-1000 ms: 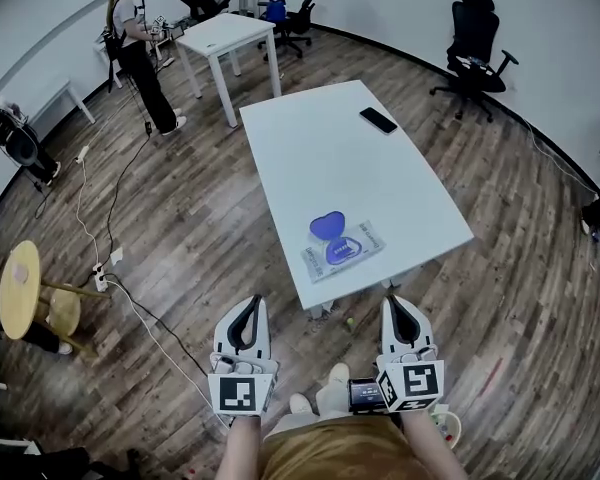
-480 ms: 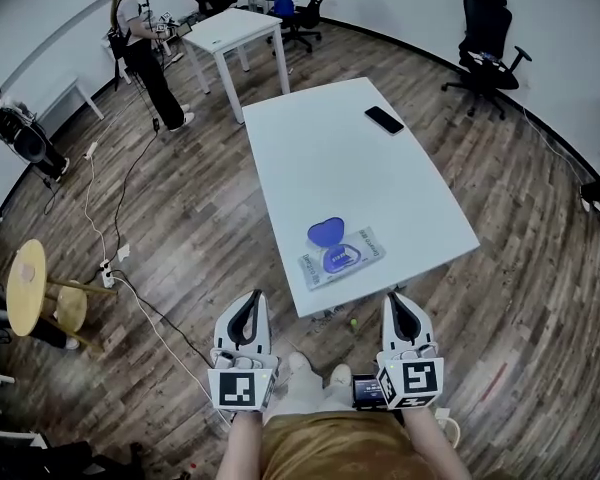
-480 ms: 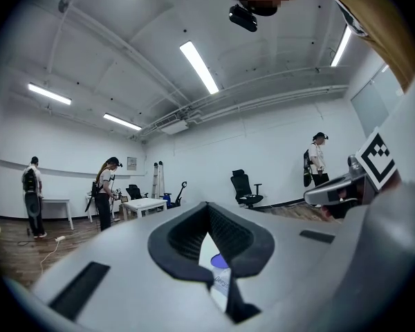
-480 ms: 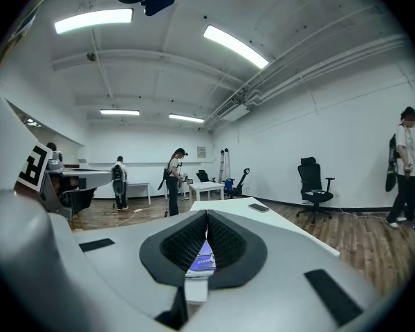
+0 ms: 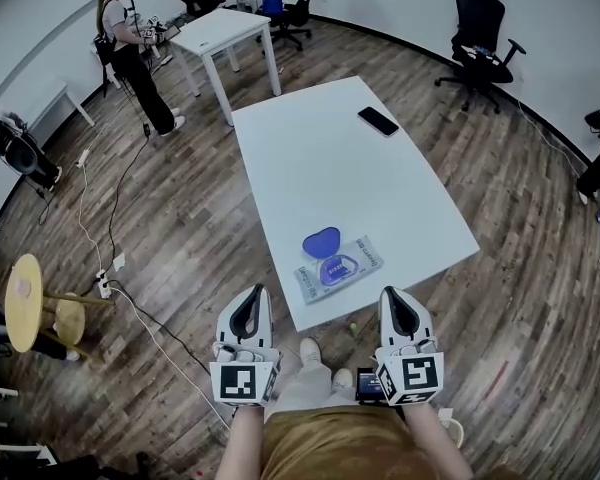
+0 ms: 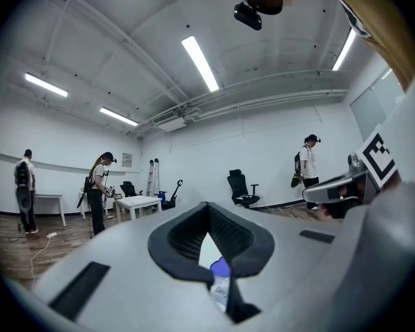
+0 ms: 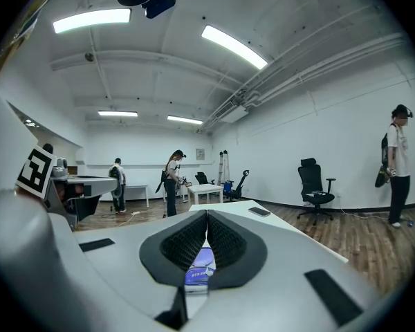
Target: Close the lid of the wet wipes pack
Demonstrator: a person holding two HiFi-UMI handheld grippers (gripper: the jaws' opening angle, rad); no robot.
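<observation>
The wet wipes pack lies flat near the front edge of the white table. Its blue lid stands flipped open toward the far side. My left gripper and right gripper hang side by side over the floor, just short of the table edge, both shut and holding nothing. The pack lies ahead, between them. In the left gripper view the pack shows through the loop of the left gripper. In the right gripper view the pack shows likewise below the right gripper.
A black phone lies at the table's far right. A smaller white table, office chairs and a standing person are farther back. Cables and a round yellow stool are on the wooden floor at left.
The table and the pack have come closer to the grippers in the head view. Both grippers keep their places at the bottom of the view, still shut.
</observation>
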